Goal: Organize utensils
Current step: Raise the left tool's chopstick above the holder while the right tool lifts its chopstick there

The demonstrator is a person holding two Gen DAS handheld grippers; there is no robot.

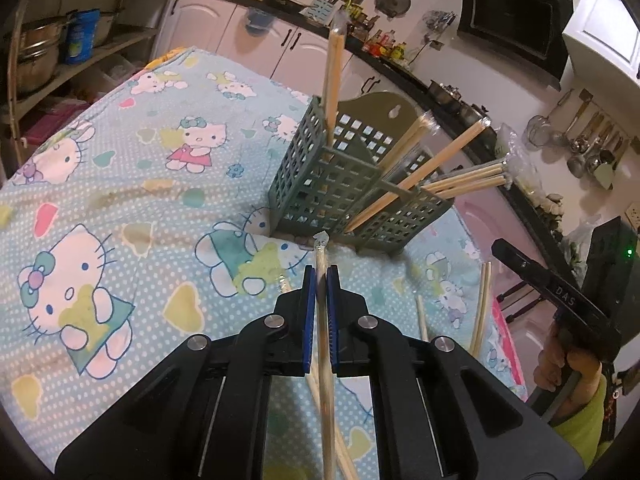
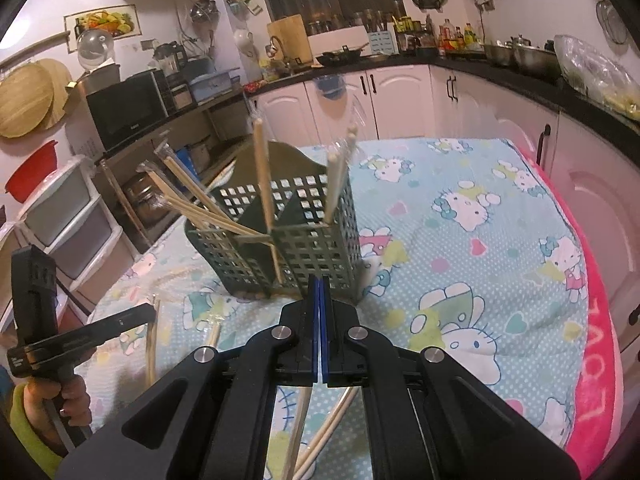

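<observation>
Pinching a plastic-wrapped pair of pale wooden chopsticks (image 1: pixel 323 320), the left tool (image 1: pixel 321 276) hovers over the cartoon-print bench (image 1: pixel 120 184) before the green lattice plastic utensil holder (image 1: pixel 340 184); next, seemingly, tipping them in. The right tool (image 2: pixel 319 292) is pressed together, seemingly empty.

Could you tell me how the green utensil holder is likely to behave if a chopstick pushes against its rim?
The green utensil holder looks like thin perforated plastic, so probably light. It stands tall on a soft blanket, and its chopsticks lean outward to one side, so it may well tip or slide rather than resist.
</observation>
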